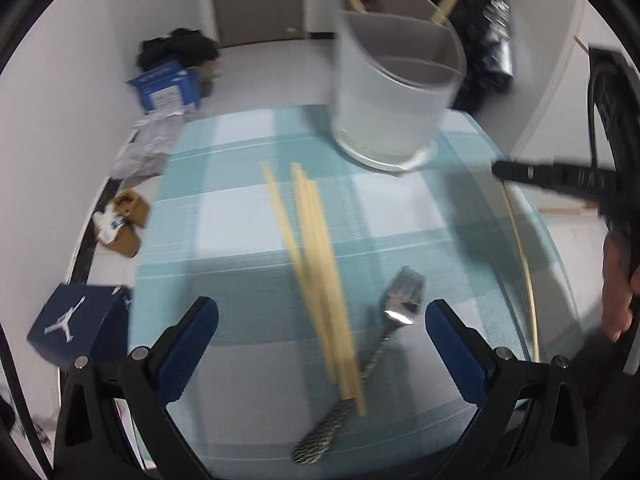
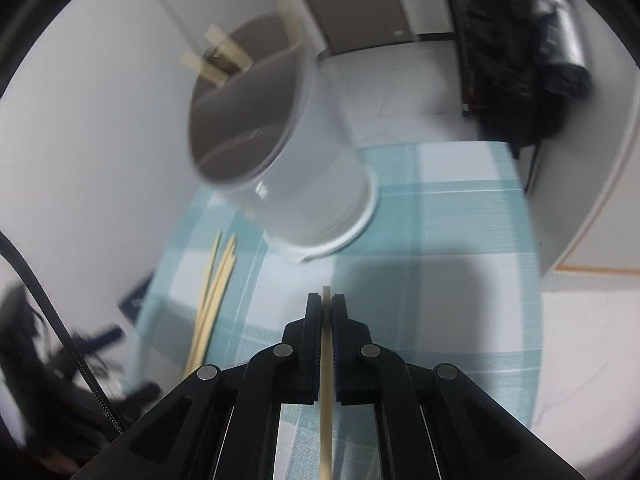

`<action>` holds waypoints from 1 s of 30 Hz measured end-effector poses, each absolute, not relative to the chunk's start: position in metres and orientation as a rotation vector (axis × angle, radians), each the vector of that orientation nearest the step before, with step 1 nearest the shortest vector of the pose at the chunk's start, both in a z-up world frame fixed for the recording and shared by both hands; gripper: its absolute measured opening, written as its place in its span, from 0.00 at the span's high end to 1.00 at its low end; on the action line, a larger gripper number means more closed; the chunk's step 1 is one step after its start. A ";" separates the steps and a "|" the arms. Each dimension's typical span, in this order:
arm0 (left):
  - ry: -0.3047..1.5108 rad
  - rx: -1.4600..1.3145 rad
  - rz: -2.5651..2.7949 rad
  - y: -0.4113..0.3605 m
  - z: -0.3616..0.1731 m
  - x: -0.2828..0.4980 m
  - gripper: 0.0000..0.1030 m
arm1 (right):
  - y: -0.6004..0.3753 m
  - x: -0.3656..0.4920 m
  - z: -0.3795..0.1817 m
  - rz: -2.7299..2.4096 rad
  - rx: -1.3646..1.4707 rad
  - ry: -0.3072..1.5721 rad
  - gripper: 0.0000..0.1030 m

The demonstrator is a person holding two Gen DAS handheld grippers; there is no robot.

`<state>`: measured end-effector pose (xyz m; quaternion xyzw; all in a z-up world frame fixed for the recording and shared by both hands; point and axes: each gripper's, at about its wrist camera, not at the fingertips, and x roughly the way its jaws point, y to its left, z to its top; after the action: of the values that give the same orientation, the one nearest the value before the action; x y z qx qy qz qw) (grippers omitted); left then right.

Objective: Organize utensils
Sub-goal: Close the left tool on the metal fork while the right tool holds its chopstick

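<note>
A single chopstick (image 2: 326,364) is being clamped between the closed jaws of the right gripper (image 2: 327,300). The left gripper (image 1: 320,316) is being held wide open, empty, over loose chopsticks (image 1: 316,264) and fork (image 1: 394,316) on the checked cloth (image 1: 240,208), near the divided holder (image 1: 396,80).

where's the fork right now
In the left wrist view the fork lies on the checked tablecloth, right of the loose chopsticks, its handle passing under their near ends.
</note>
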<state>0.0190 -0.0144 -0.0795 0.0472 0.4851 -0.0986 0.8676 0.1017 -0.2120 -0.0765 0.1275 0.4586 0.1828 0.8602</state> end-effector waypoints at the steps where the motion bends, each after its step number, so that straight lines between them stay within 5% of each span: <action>1: 1.037 0.124 -0.250 -0.023 -0.082 0.022 0.01 | -0.220 0.100 -0.074 0.381 0.297 0.953 0.96; 12: 1.200 0.406 -0.404 -0.065 -0.111 0.042 0.15 | -0.266 0.097 -0.054 0.377 0.444 0.849 0.96; 16: 1.239 0.420 -0.402 -0.064 -0.112 0.053 0.37 | -0.270 0.098 -0.050 0.376 0.459 0.840 0.96; 23: 1.264 0.512 -0.468 -0.084 -0.111 0.051 0.51 | -0.267 0.096 -0.048 0.393 0.465 0.837 0.96; 30: 1.349 0.396 -0.517 -0.077 -0.111 0.062 0.83 | -0.267 0.095 -0.047 0.401 0.476 0.835 0.96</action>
<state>0.0618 -0.0766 -0.1106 0.1802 0.6133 -0.2349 0.7322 0.0952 -0.2675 -0.0471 0.2274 0.3987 0.1915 0.8676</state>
